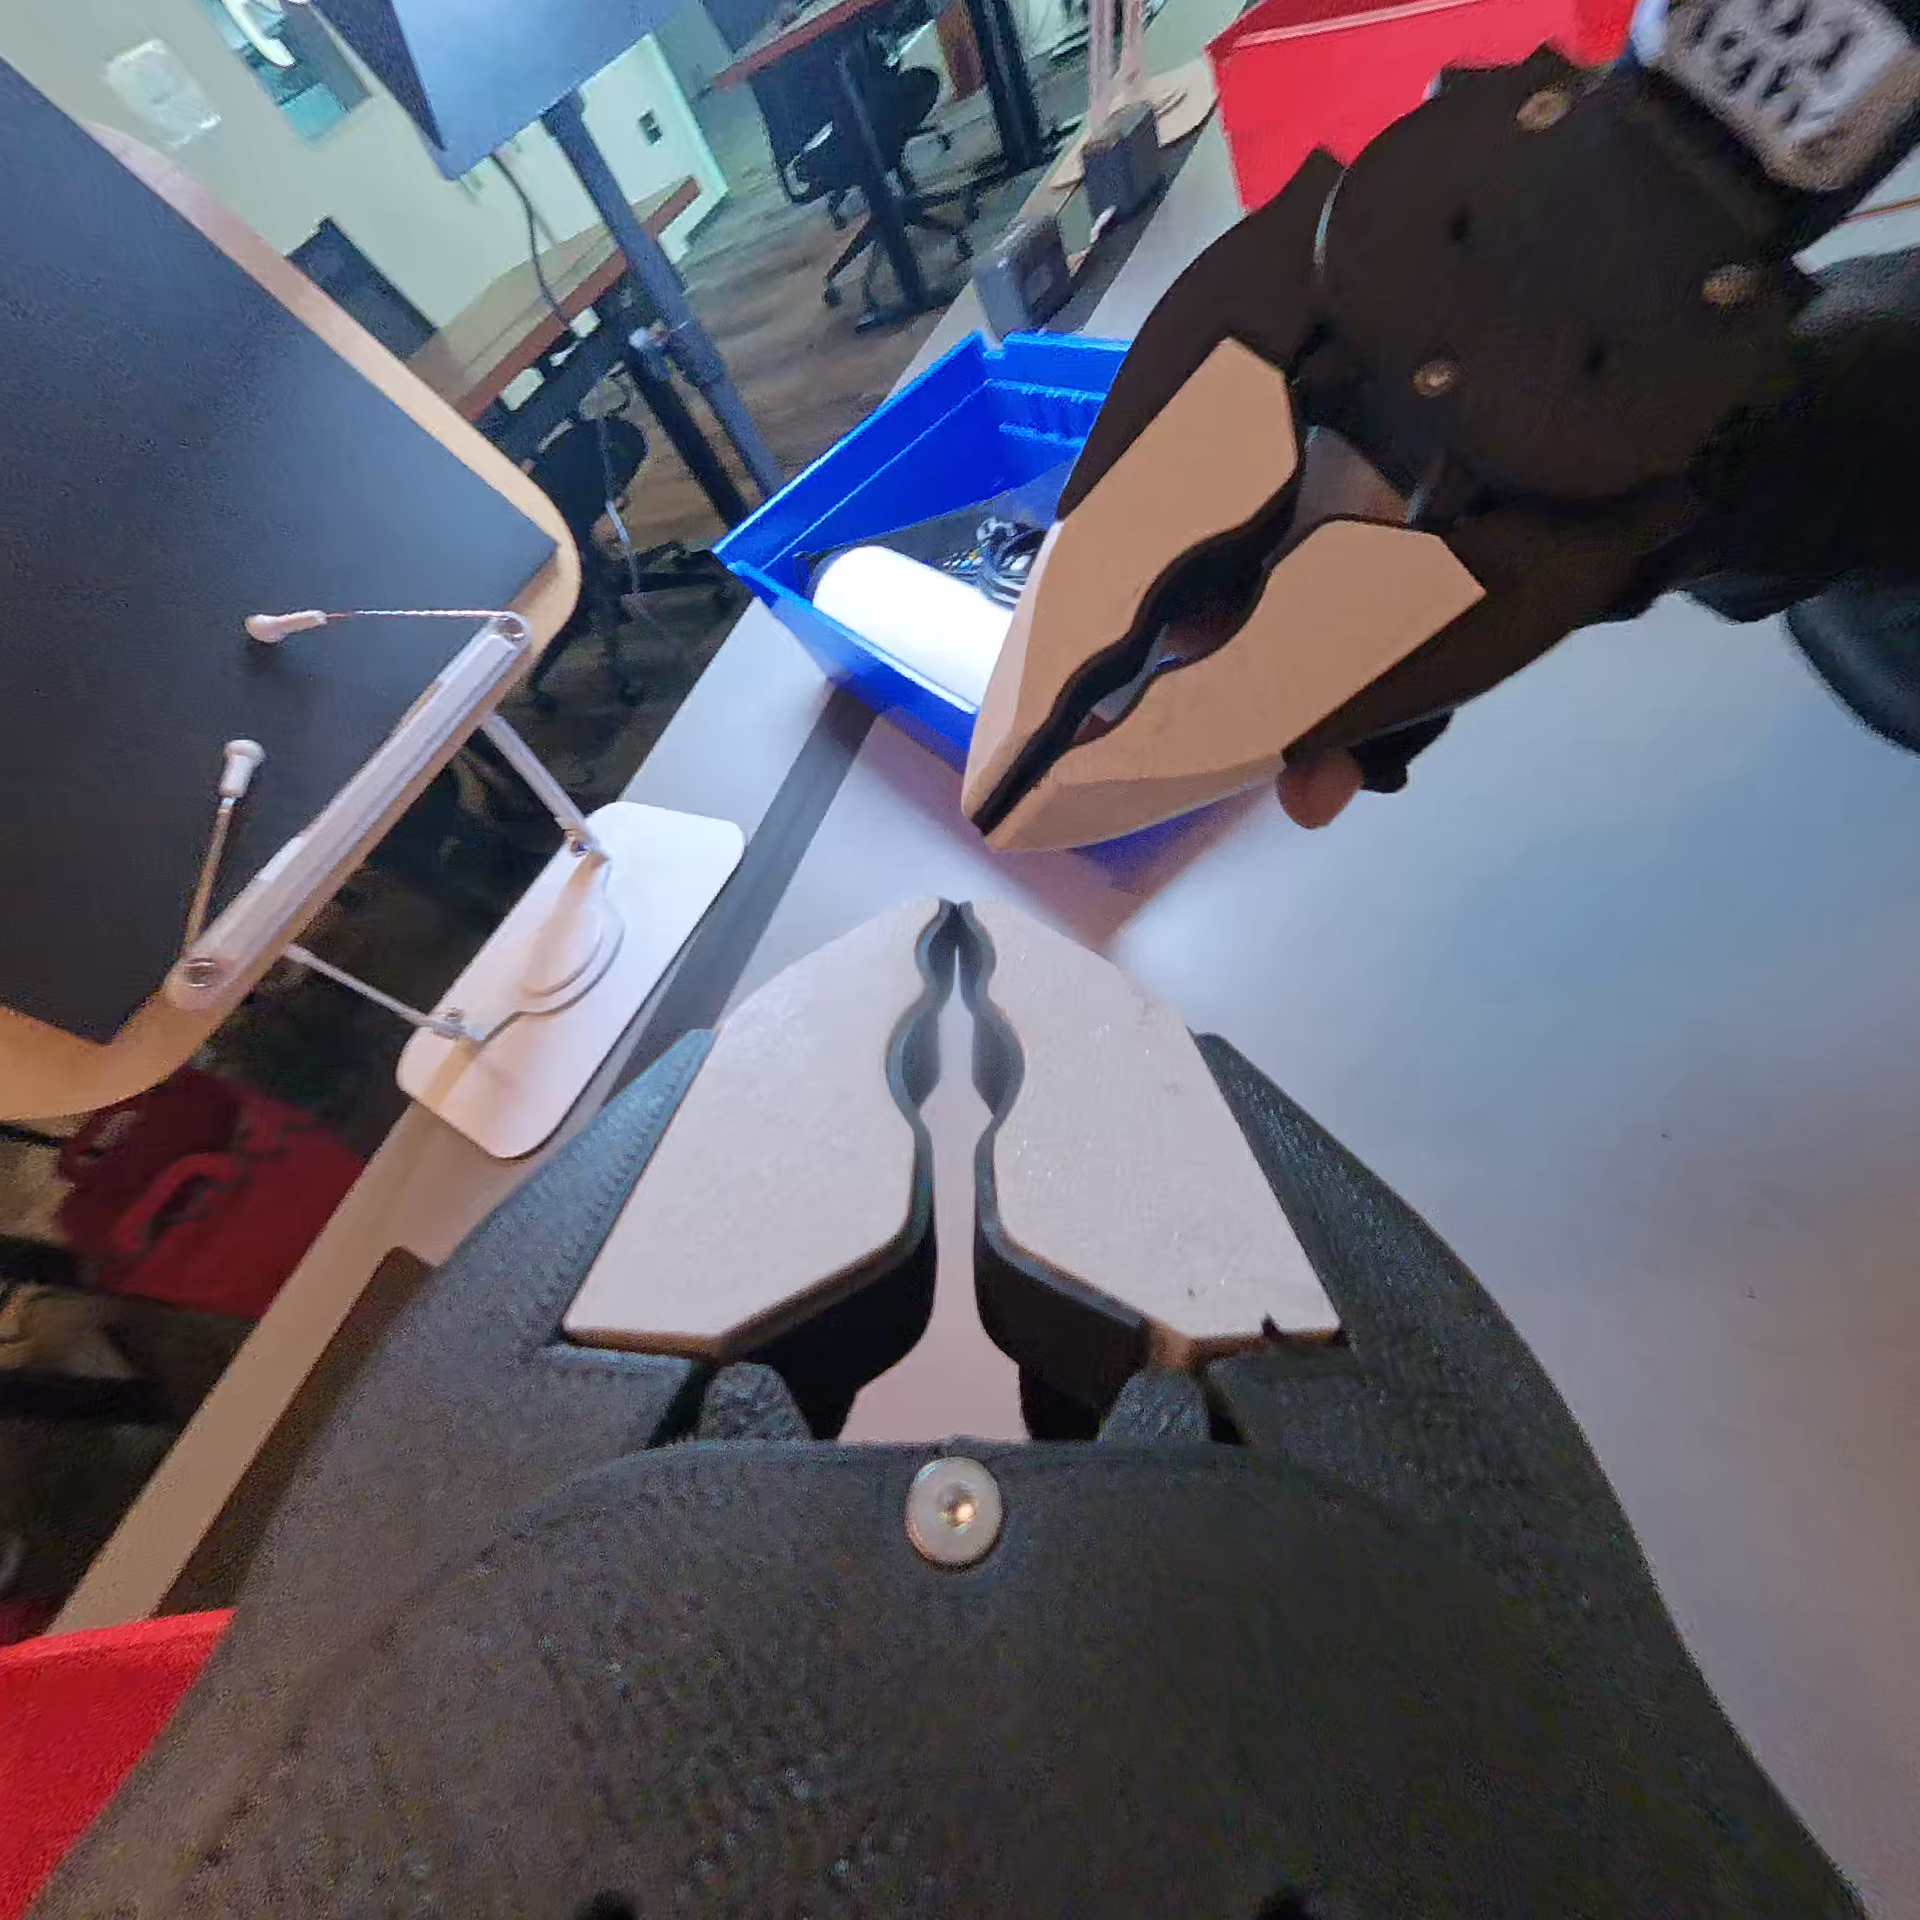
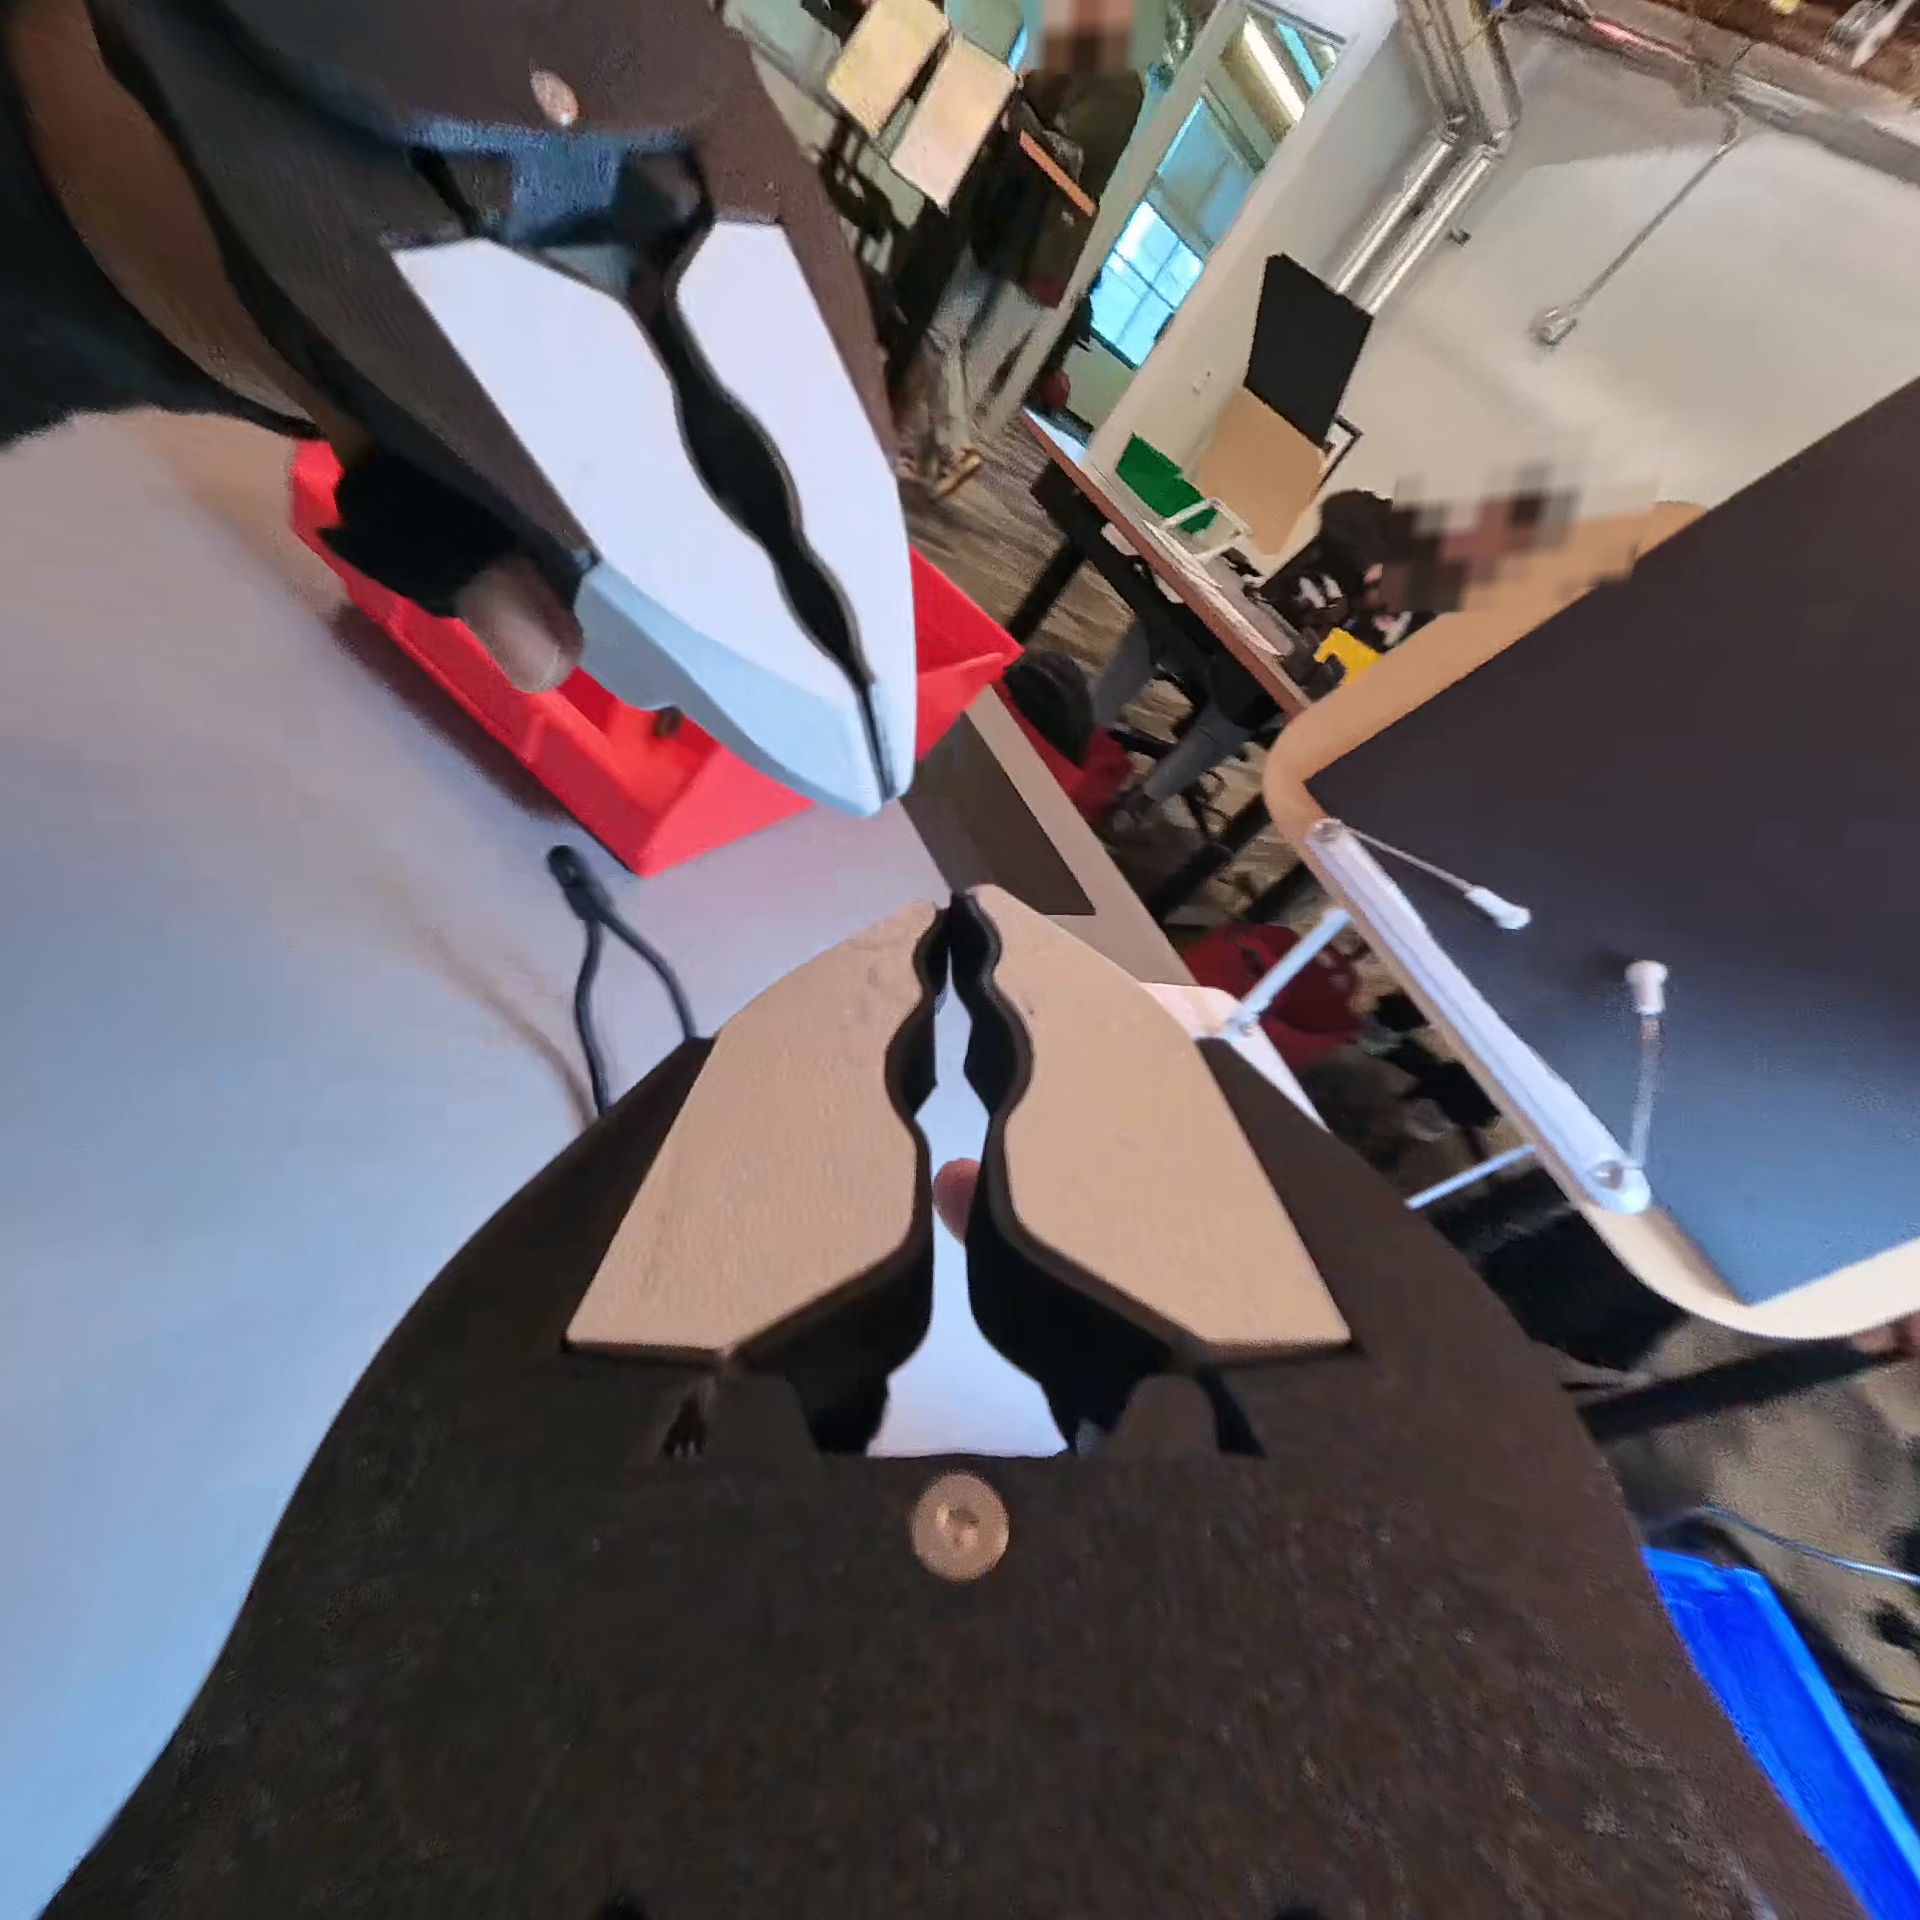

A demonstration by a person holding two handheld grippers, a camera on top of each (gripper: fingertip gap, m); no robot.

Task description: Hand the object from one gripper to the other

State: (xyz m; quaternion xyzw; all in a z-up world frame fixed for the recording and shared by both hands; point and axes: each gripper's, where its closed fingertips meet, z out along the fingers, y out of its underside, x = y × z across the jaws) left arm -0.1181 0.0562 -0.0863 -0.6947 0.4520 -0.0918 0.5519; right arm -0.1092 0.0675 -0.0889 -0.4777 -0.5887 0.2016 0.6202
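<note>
Both grippers hang above the grey table (image 1: 1558,1039), tips close together and facing each other. My left gripper (image 1: 956,909) has its jaws shut with nothing between them. It also shows in the right wrist view (image 2: 883,790), shut and empty. My right gripper (image 2: 951,904) is shut and empty too, and in the left wrist view (image 1: 982,821) it comes in from the upper right, just beyond the left tips. A black cable (image 2: 592,956) lies on the table below. No object is held in either gripper.
A blue bin (image 1: 914,457) holding a white roll (image 1: 904,613) and dark cables stands behind the right gripper. A red bin (image 2: 623,758) stands behind the left gripper. A white stand (image 1: 571,966) with a black panel (image 1: 208,468) sits at the table's edge. My left and right fingertips are right by each other. It is some 35 cm from my right tips to the black panel (image 1: 208,468).
</note>
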